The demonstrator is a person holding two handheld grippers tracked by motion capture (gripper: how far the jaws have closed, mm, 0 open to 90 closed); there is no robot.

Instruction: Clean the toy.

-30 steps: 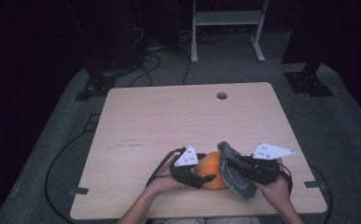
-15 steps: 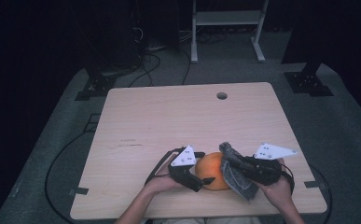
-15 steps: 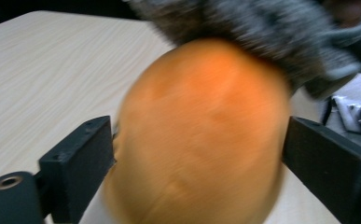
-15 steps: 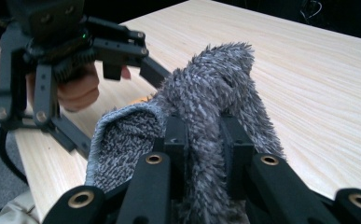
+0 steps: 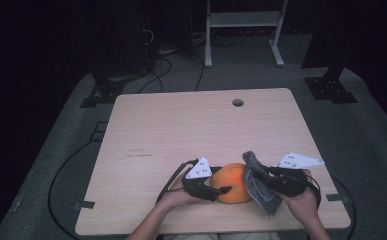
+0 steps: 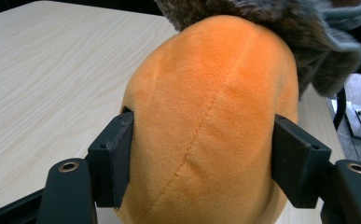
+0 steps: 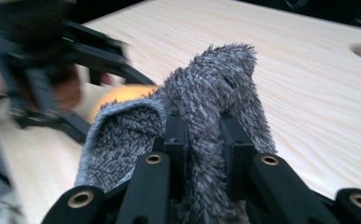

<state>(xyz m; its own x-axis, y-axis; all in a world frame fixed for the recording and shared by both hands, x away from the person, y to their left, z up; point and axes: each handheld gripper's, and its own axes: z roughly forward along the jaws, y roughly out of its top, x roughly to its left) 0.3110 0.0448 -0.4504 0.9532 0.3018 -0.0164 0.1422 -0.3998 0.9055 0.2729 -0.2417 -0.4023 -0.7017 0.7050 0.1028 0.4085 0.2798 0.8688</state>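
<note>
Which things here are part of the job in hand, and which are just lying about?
In the job:
- orange plush, left gripper closed on it
- grey fuzzy cloth, pinched in right gripper

Lying about:
- floor cables
- white stand

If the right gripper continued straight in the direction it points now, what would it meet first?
Probably the round orange plush toy: the right gripper, shut on the grey fuzzy cloth, points toward it. How near it is stays unclear.

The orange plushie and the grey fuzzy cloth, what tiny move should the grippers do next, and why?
Probably the right gripper should draw the cloth further across the plushie. The left gripper has just been closing with the plushie between its jaws, its pads against both sides, steadying it on the table. The cloth, pinched in the right jaws, touches only one end.
</note>
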